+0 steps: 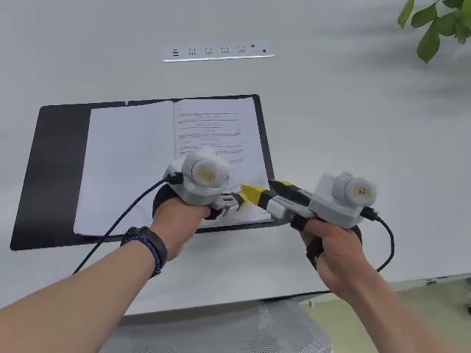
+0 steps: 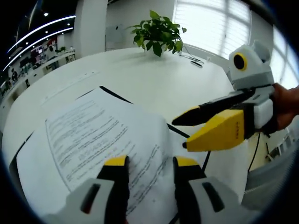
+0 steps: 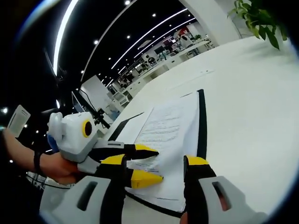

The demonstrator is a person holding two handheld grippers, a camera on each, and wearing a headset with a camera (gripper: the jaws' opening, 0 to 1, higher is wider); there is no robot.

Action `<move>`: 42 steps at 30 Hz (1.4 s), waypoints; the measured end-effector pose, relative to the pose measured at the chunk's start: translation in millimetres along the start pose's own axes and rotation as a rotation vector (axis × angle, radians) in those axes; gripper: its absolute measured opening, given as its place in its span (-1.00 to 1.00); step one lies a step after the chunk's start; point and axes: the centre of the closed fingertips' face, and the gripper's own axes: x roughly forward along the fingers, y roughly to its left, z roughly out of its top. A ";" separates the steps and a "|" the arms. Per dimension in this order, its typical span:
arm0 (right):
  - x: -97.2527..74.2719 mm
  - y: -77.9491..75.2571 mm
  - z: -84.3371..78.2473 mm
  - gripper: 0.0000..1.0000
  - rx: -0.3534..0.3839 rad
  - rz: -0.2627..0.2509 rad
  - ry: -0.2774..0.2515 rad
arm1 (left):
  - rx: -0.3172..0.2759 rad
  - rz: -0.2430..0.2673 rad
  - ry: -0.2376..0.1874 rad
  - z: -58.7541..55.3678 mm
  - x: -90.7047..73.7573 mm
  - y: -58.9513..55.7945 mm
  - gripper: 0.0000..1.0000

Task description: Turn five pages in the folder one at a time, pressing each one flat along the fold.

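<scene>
Two grippers meet at the near right corner of the open folder [image 1: 55,176], which lies flat on the white table [image 1: 353,110] just ahead of my hands. My left gripper [image 2: 150,163] has its yellow-tipped fingers [image 2: 117,161] spread and hovers over the lower part of the printed page [image 1: 213,132]. In the right gripper view the sheet's near edge seems to run between those two tips, though I cannot tell whether they touch it. My right gripper [image 3: 155,162] points in from the right with its fingers spread as well, its tips just beside the left ones at the page's outer edge. That outer edge sits just inside the folder's black border.

On the folder's left half a blank page [image 1: 125,169] lies flat, with a broad strip of black cover bare beyond it. Bare white tabletop stretches from the right of the folder as far as a leafy plant [image 1: 438,26] at the far corner. A power strip [image 1: 218,53] lies past the folder's far edge, well apart from it. The table's near edge crosses under my forearms.
</scene>
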 end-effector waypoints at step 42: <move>8.7 54.6 11.5 -1.00 0.084 0.120 -0.064 | -0.161 0.132 -0.050 -28.1 -113.7 18.9 0.23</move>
